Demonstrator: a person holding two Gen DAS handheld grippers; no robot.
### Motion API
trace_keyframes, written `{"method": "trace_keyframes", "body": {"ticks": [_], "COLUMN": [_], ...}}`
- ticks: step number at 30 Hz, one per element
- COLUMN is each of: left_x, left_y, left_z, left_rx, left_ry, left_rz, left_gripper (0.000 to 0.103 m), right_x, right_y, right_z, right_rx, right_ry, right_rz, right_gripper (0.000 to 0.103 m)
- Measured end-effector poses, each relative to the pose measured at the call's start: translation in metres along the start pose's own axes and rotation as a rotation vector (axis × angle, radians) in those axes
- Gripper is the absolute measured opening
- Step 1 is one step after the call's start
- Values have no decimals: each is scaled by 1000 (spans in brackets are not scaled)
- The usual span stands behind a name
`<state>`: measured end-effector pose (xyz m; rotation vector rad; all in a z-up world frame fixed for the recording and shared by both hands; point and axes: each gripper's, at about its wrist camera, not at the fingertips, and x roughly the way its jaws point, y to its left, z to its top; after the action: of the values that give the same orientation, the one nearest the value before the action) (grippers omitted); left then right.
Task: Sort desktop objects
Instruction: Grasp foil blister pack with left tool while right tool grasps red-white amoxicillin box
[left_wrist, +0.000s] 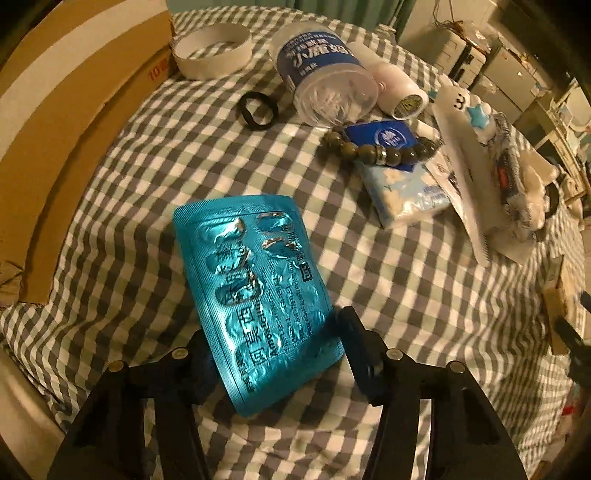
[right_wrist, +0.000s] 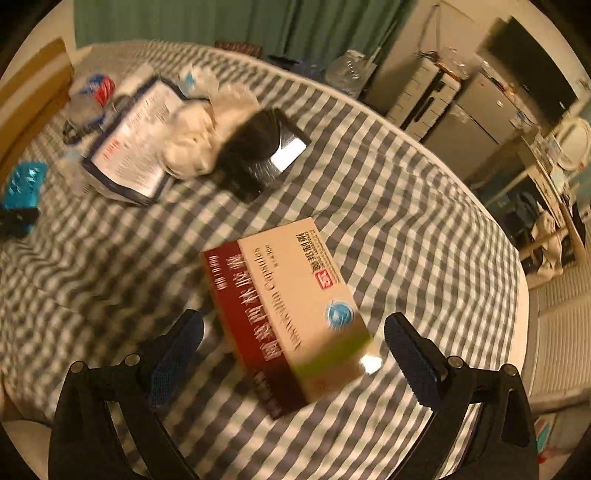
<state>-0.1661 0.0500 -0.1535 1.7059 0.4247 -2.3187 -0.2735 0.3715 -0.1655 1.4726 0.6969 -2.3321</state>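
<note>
Jaws, left gripper (left_wrist: 275, 350): clamped across your teal blister pack (left_wrist: 255, 291), which sits tilted between the pads, lower edge pinched, apparently lifted for sorting. Jaws, right gripper (right_wrist: 293, 349): apart, straddling the capsule box (right_wrist: 288, 314) lying flat on the checked cloth (right_wrist: 406, 206), neither pad touching, likely lined up for pickup. Unsorted clutter: plastic jar (left_wrist: 321, 74), bead bracelet (left_wrist: 380, 147).

We find bare checked cloth (right_wrist: 388, 206) open around the medicine box (right_wrist: 284, 314); a blurred, seemingly crowded clutter pile (right_wrist: 177, 140) blocks beyond.
</note>
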Motion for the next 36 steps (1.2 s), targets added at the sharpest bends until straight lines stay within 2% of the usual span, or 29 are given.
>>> {"method": "trace_keyframes", "body": {"ticks": [3, 5, 7, 8, 9, 10, 11, 13, 17, 20, 21, 22, 24, 26, 27, 28, 29, 30, 33, 36], "left_x": [-8, -14, -21, -26, -34, -40, -43, -49, -53, -49, -48, -53, -59, -68, -71, -71, -74, -71, -54, -44], "left_y": [0, 1, -3, -1, 5, 9, 10, 13, 19, 28, 34, 35, 34, 22, 22, 23, 20, 17, 20, 19], "left_z": [-8, -12, -12, -14, -16, -18, -20, -24, -37, -46, -48, -53, -62, -62, -62, -58, -59, -41, -30, -27], "left_rx": [17, 28, 33, 38, 36, 51, 68, 75, 107, 83, 85, 100, 150, 202, 226, 245, 282, 308, 396, 416], "left_ry": [8, 9, 10, 3, -14, -24, -21, -15, -20, 23, 13, -6, -20, -31, -67, -100, -143, -152, -97, -30], "left_rz": [-28, -45, -59, -57, -45, -24, -2, -31, -62, -131, -135, -146, -155, -148, -116, -85, -48, -48, -41, -28], "left_gripper": [57, 57, 57, 57, 50, 14, 13, 13, 8, 8, 8, 9, 10, 22, 41, 66, 75, 82, 83, 83], "right_x": [23, 36, 31, 27, 23, 17, 7, -22, -92, -129, -143, -150, -165, -176, -183, -185, -189, -193, -195, -190], "right_y": [-3, -1, 4, 8, 13, 18, 24, 40, 66, 81, 89, 92, 96, 104, 103, 103, 100, 101, 104, 98], "right_z": [5, 5, 4, 2, 1, -1, -3, -7, -17, -17, -18, -5, 0, 0, -2, -1, -2, -4, -2, -2], "right_rx": [28, 67, 114, 162, 186, 206, 230, 274, 400, 393, 382, 374, 358, 347, 347, 347, 354, 359, 333, 343], "right_ry": [65, 120, 115, 140, 152, 147, 134, 74, -96, -175, -196, -209, -230, -252, -270, -274, -290, -310, -309, -307], "right_rz": [-6, 4, -20, -49, -73, -107, -146, -194, -129, -167, -179, -182, -183, -179, -172, -159, -149, -148, -170, -143], "right_gripper": [98, 94, 89, 88, 87, 85, 84, 82, 78, 78, 78, 78, 78, 78, 78, 78, 78, 78, 78, 78]}}
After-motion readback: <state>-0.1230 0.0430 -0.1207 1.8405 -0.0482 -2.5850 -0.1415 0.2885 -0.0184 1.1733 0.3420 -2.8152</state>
